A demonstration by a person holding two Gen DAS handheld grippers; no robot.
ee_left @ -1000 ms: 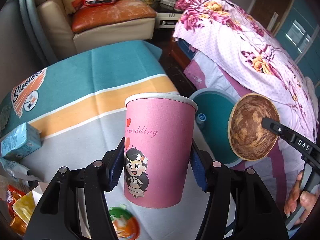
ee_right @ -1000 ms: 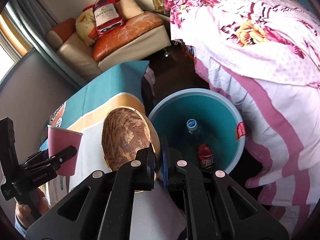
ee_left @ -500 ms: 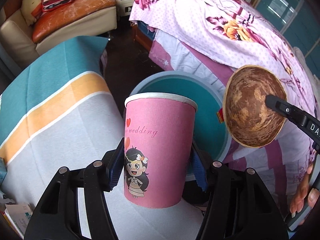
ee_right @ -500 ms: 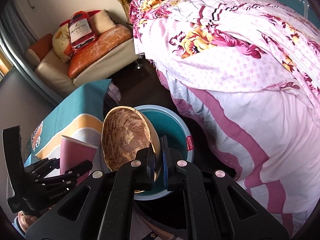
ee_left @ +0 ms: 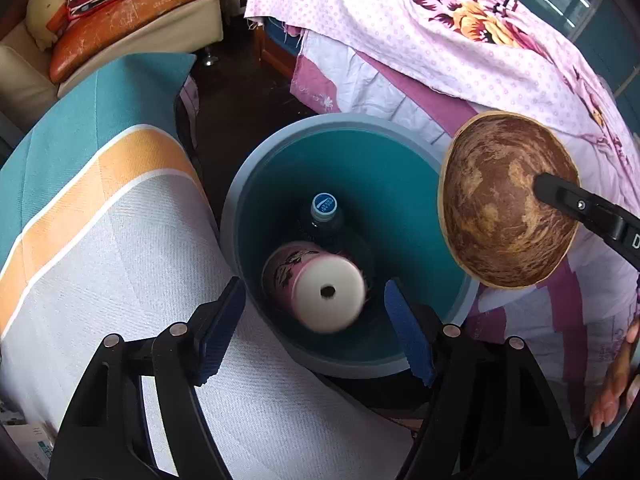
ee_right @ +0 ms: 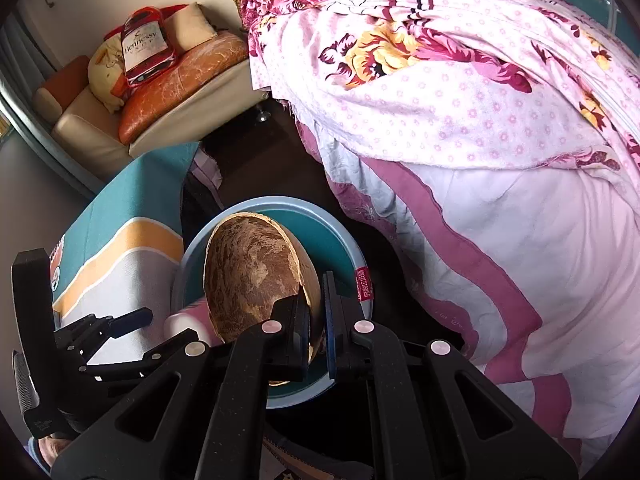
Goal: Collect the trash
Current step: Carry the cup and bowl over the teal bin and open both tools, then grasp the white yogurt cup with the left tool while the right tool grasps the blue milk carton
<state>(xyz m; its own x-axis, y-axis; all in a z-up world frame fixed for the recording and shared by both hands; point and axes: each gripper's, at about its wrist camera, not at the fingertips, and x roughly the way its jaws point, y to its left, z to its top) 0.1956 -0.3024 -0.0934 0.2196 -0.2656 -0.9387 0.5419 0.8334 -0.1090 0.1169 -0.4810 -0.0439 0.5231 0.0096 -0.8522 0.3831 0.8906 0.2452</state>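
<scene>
A pink paper cup (ee_left: 320,288) tumbles bottom-up, blurred, inside the teal trash bin (ee_left: 400,184), beside a capped bottle (ee_left: 324,204). My left gripper (ee_left: 314,300) hovers over the bin's near rim, its jaws opening, and the blue pads touch nothing. My right gripper (ee_right: 316,292) is shut on the rim of a brown mottled bowl (ee_right: 252,272), held tilted above the bin (ee_right: 280,202). That bowl (ee_left: 500,200) also shows at the bin's right side in the left wrist view. The falling cup (ee_right: 184,320) peeks out beside the left gripper (ee_right: 120,328).
A table under a teal, orange and white cloth (ee_left: 100,240) touches the bin's left side. A bed with a floral pink quilt (ee_left: 440,40) rises close behind and right of it. A sofa (ee_left: 120,20) with cushions stands at the back. Dark floor lies between.
My left gripper swung from the table to over the bin, its jaws spread and the pink cup dropped out into the bin. The right gripper carried the bowl closer over the bin.
</scene>
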